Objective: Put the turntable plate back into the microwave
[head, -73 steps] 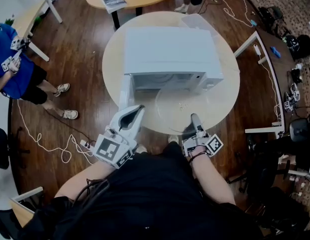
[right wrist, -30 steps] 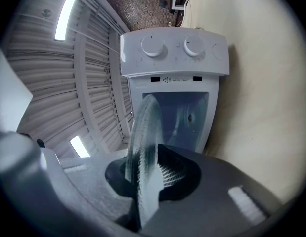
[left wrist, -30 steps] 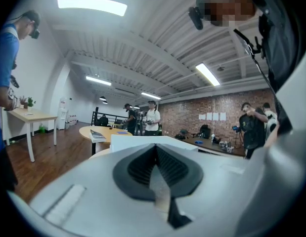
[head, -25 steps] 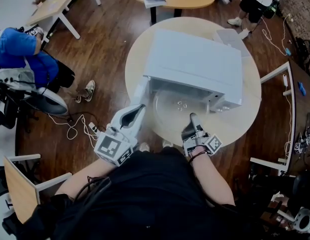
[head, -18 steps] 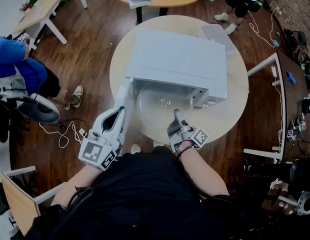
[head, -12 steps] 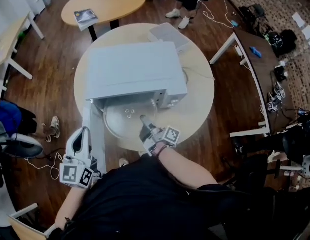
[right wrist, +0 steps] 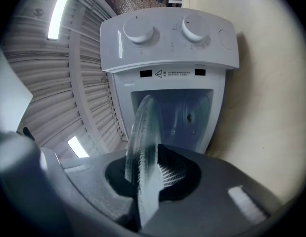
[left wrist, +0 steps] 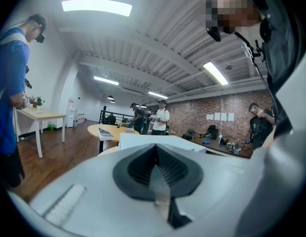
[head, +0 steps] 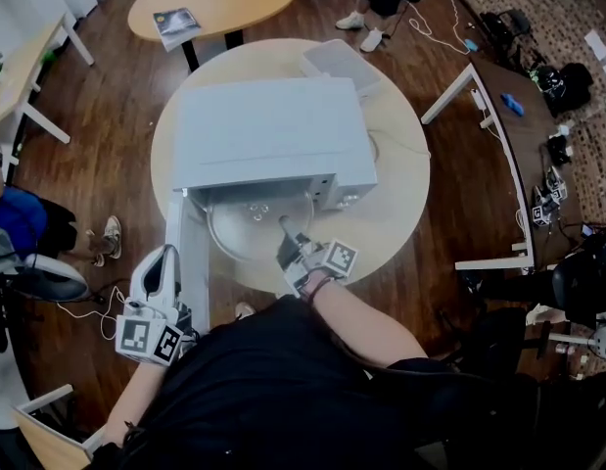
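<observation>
I am looking down on the round tabletop [head: 405, 199], where the white microwave [head: 268, 130] is standing with its door [head: 188, 253] hanging open on the left. A clear box [head: 340, 65] is lying behind it at the far edge. The glass turntable plate [head: 246, 225] is reaching partway into the cavity mouth, with my right gripper [head: 286, 235] clenching its near rim. My left gripper [head: 162, 265], jaws pressed together on nothing, is hovering just left of the door's near end.
</observation>
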